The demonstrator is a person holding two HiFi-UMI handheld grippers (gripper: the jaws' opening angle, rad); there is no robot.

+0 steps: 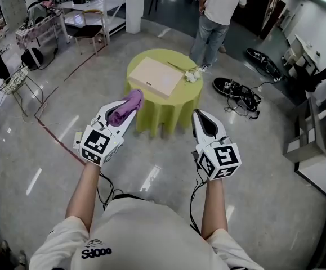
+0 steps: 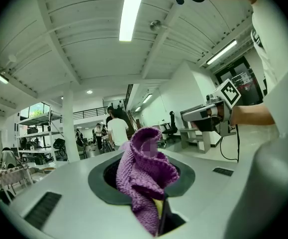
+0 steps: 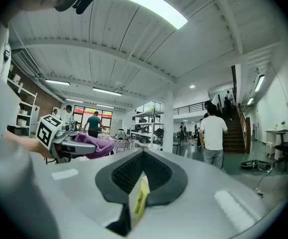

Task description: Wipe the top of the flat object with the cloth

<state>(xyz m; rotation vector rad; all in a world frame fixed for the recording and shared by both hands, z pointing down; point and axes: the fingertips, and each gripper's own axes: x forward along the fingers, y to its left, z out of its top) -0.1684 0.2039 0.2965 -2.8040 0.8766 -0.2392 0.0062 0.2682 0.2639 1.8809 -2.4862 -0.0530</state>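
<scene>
Left gripper (image 1: 130,103): fingers pinching a purple knitted cloth (image 1: 126,107), which bunches up out of the gap (seen close in the left gripper view, (image 2: 144,176)).
Right gripper (image 1: 202,120): fingers pressed together, nothing between them.
Both grippers: held in the air on the near side of the desk, apart from each other.
Flat object (image 1: 154,76): a pale beige slab lying flat on the round desk (image 1: 177,97), which has a yellow-green cover; far from both grippers and not touched by the cloth.
White crumpled thing (image 1: 192,76): on the desk, just right of the flat object.
Writing: black-and-white square markers on each gripper's cube; dark print on the wearer's white shirt (image 1: 97,253), too warped to read surely.
Far side: a person (image 1: 216,16) stands beyond the desk.
</scene>
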